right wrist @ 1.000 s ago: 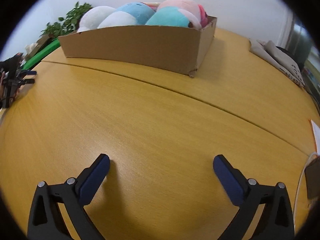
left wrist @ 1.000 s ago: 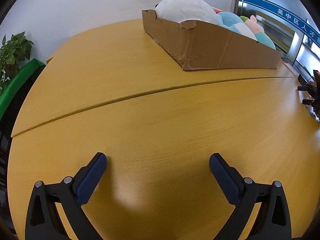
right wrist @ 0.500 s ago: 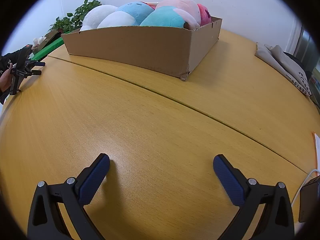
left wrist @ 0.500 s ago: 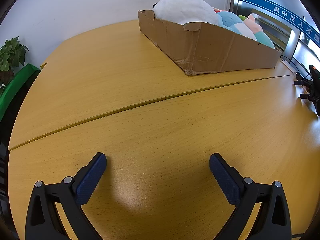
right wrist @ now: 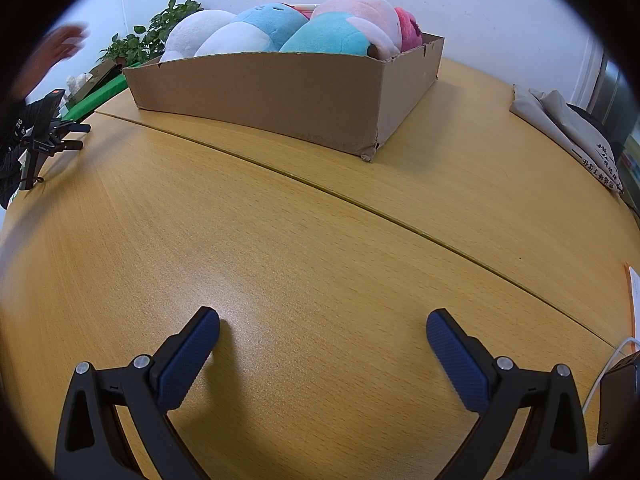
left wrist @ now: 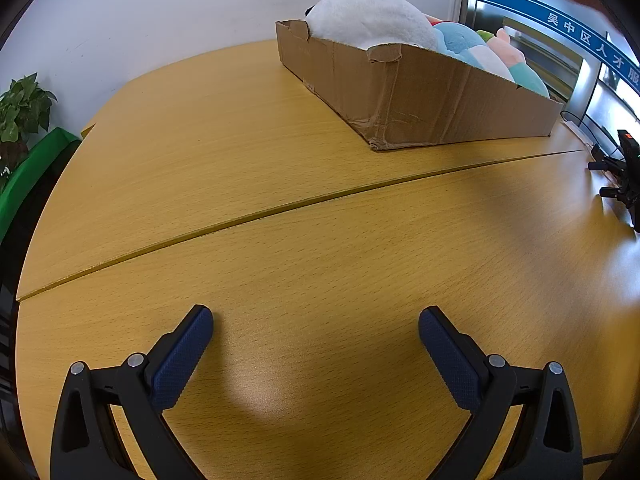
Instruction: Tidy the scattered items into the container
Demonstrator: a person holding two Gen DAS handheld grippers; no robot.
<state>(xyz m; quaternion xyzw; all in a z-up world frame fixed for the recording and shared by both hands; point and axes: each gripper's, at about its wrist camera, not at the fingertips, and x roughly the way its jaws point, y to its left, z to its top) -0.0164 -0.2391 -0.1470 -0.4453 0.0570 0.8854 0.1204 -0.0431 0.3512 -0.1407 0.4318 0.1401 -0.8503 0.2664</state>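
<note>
Now we note both grippers, left (left wrist: 316, 322) and right (right wrist: 323, 320), low over the bare counter (left wrist: 320, 240) with fingers apart and empty, plush toys (right wrist: 280, 32) heaped above the box (right wrist: 280, 92) rim: a nudge may spill them.

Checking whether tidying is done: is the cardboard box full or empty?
Full. Plush toys are heaped above the cardboard box rim in both views; no toy lies on the visible table.

Potted plant (left wrist: 22, 110); folded, perhaps cloth, bag (right wrist: 568, 136).
</note>
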